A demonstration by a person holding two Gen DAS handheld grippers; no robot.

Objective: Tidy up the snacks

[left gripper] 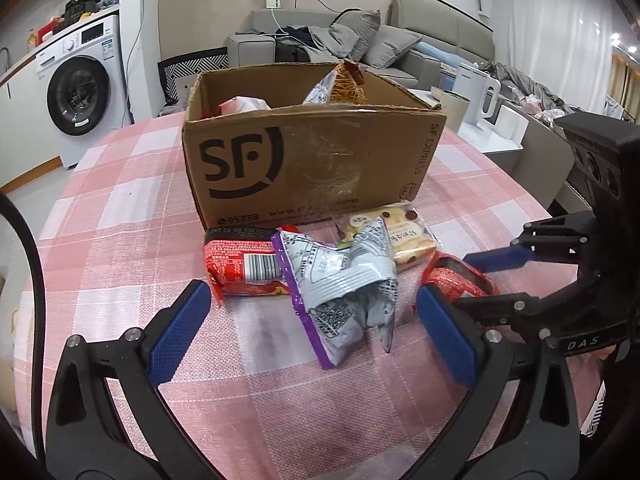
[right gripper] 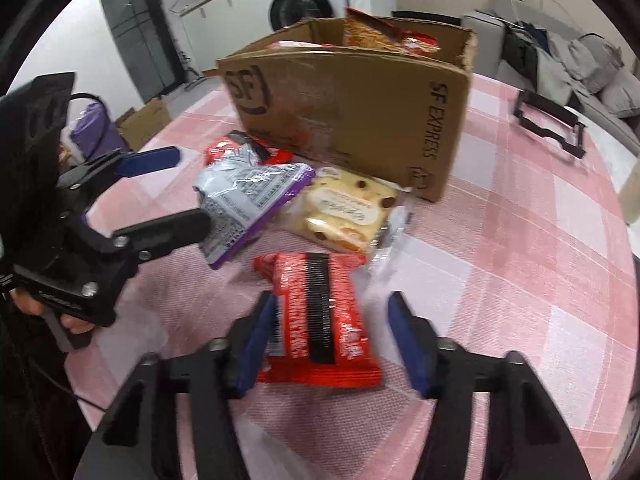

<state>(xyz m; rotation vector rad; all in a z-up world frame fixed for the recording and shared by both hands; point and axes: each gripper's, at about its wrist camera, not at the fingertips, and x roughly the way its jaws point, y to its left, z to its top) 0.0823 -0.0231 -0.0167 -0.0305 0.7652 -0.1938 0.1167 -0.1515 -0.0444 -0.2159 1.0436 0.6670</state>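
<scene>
The red snack packet [right gripper: 320, 316] lies flat on the table [right gripper: 520, 280] directly between the jaws of the right gripper [right gripper: 332, 340]. In the right wrist view its long axis runs roughly 12 to 6 o'clock, in line with the fingers. The left pad is against the packet's edge; the right pad appears blurred and just off the other edge, so firm clamping cannot be confirmed from that view. In the left wrist view the same jaws bracket the packet closely. Judgement: a grip is being taken, not yet proven. The cardboard box [right gripper: 360, 112], already holding snacks, stands at 12 o'clock from this gripper, beyond the cake packet [right gripper: 348, 208]. The left gripper [left gripper: 308, 328] stands with jaws wide apart, empty, around the grey-and-purple pouch [left gripper: 340, 280] without touching it. The right hand is nearer the red packet.
</scene>
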